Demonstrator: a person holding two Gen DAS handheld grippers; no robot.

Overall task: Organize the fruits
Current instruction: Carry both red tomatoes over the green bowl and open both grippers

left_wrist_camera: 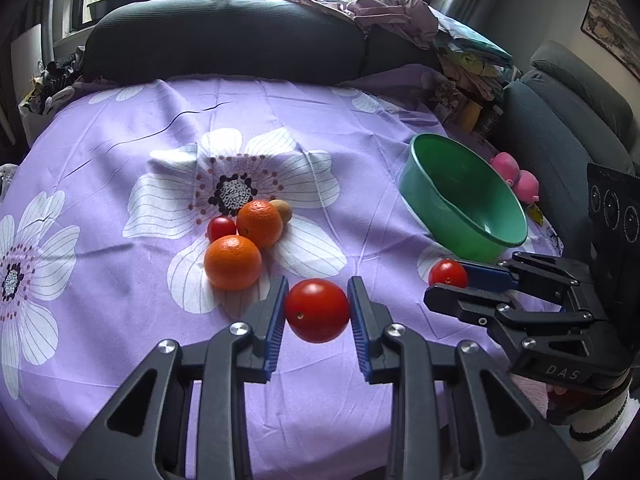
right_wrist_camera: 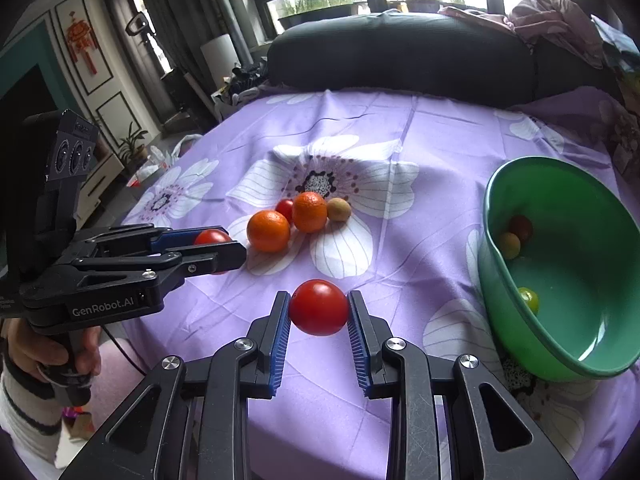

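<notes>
A red tomato (left_wrist_camera: 317, 310) hangs above the purple flowered cloth (left_wrist_camera: 360, 120), pinched between the blue pads of my left gripper (left_wrist_camera: 318, 286). My right gripper (right_wrist_camera: 319, 298) is shut on a second red tomato (right_wrist_camera: 319, 307), and it shows at the right of the left wrist view (left_wrist_camera: 446, 280). On the cloth lie two oranges (left_wrist_camera: 233, 262) (left_wrist_camera: 259, 223), a small tomato (left_wrist_camera: 221, 228) and a brownish fruit (left_wrist_camera: 281, 210). To the right stands the green bowl (right_wrist_camera: 492, 280), holding a dark red fruit (right_wrist_camera: 520, 228), a brown one (right_wrist_camera: 509, 245) and a green one (right_wrist_camera: 528, 299).
A dark sofa cushion (left_wrist_camera: 224, 36) runs along the table's far edge, with piled clothes (left_wrist_camera: 392, 16) at its right. Pink toys (left_wrist_camera: 516, 176) lie behind the bowl. A person's hand (right_wrist_camera: 48, 350) holds the left gripper's handle (right_wrist_camera: 228, 244).
</notes>
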